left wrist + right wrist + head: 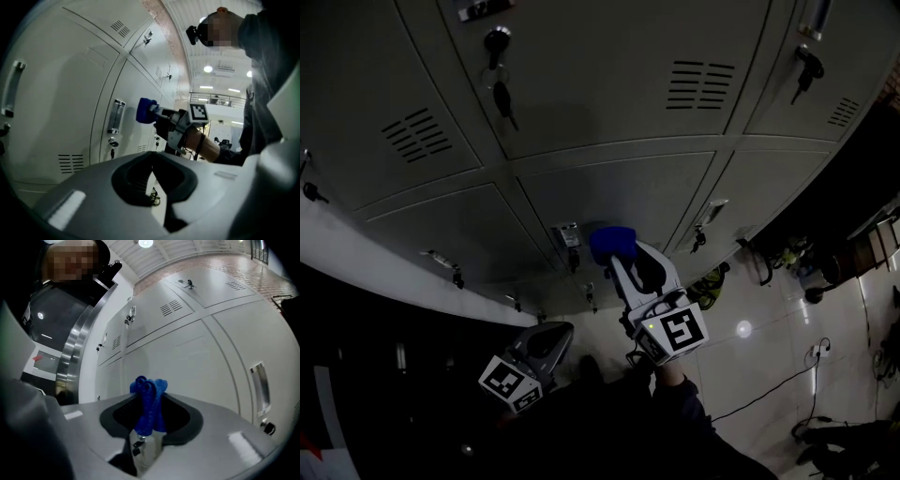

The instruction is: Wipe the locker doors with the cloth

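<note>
The bank of grey locker doors (619, 192) fills nearly all of the head view, with the shiny tiled floor (750, 356) below it and a loose cable (769, 389) trailing well clear of the work. No streak, damp patch or change of sheen shows on any door, so which are already wiped cannot be told; my guess is that most of the bank is left to do. The right tongs (614, 251) are raised to the lower middle door and pinch the blue cloth (609, 242), which stands bunched above the jaw tips, at or just off the door's surface; contact cannot be confirmed. The left tongs (546, 339) hang low and apart from the lockers, jaws pressed together with nothing between them, taking no part. Smaller things will likely break up each stroke: a handle (567, 234) just beside the cloth, louvred vents (701, 84) on the doors above, and keys (499, 47) hanging from locks that the cloth could snag on.
</note>
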Demonstrator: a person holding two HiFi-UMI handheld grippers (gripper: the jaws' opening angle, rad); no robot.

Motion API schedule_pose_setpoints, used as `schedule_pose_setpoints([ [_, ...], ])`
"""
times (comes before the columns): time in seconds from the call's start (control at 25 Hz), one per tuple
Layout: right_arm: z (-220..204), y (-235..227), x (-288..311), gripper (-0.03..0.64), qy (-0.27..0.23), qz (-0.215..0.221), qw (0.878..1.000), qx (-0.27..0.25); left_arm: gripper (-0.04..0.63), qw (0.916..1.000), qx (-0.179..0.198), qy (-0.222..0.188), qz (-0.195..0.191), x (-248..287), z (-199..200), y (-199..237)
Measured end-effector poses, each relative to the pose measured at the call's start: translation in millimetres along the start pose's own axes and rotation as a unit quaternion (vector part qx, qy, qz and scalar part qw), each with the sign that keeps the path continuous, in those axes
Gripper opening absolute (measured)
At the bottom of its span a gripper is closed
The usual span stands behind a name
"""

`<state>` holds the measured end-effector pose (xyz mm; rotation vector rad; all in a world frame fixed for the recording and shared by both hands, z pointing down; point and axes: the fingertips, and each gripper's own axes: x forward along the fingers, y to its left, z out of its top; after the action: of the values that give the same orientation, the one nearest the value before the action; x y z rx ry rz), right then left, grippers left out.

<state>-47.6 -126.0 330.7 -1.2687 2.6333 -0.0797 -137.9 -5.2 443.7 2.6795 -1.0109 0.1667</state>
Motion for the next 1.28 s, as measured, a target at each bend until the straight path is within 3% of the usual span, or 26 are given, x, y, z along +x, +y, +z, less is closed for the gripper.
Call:
schedule_pose_setpoints([
  [0.2,-26.9,48.8,24.4,0.129,0.015,0.029,0.999,0.008,0.000,0.9999,0.004,0.001,0.012,-33.3,-4.7,19.0],
  [0.48,-57.1,67.3,57.0,0.130,0.029,0.037,0.999,0.023,0.000,0.9984,-0.007,0.005,0.057,-73.9,-12.7,39.4],
  [0.84,-63.6,47.1,57.2,0.130,0.038,0.034,0.999,0.020,0.000,0.9977,-0.007,0.013,0.066,-61.6,-11.4,36.7],
  [1.28,-55.0,-35.0,12.9,0.130,0.045,0.000,0.999,0.030,0.000,0.9990,-0.002,0.027,0.037,15.6,-1.9,-5.7],
])
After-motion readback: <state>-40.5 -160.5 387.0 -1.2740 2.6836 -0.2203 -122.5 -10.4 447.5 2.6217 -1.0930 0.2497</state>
